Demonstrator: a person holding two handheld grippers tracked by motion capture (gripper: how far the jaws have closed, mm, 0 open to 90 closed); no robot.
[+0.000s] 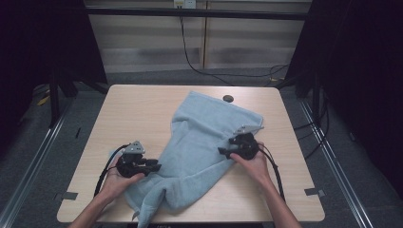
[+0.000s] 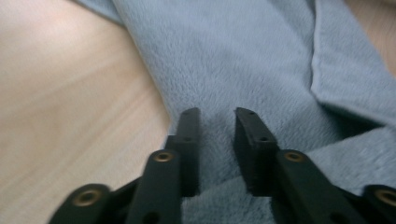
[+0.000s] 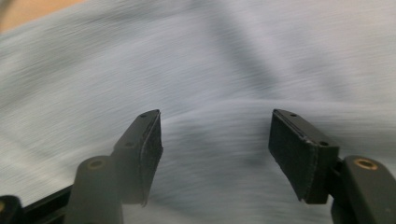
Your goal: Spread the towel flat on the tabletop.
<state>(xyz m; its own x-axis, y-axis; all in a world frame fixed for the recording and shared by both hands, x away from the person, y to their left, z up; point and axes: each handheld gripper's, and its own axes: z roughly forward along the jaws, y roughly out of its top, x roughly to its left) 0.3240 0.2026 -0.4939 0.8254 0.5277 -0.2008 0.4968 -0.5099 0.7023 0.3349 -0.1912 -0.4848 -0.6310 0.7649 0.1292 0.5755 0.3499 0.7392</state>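
Observation:
A light blue towel [image 1: 199, 142] lies crumpled across the middle of the wooden table [image 1: 138, 109], running from the far right toward the near edge. My left gripper [image 1: 157, 167] sits at the towel's near-left edge, pointing right. In the left gripper view its jaws [image 2: 217, 116] stand a narrow gap apart, with towel [image 2: 243, 56] fabric lying in the gap and no pinch visible. My right gripper [image 1: 221, 152] rests on the towel's right side, pointing left. In the blurred right gripper view its jaws [image 3: 215, 116] stand wide apart just above the towel [image 3: 210, 56].
A dark round grommet [image 1: 228, 98] sits near the table's far edge, just beyond the towel. Tape marks [image 1: 70, 195] lie by the near corners. Cables [image 1: 190, 61] trail on the floor behind. Bare wood shows at the far left and near right.

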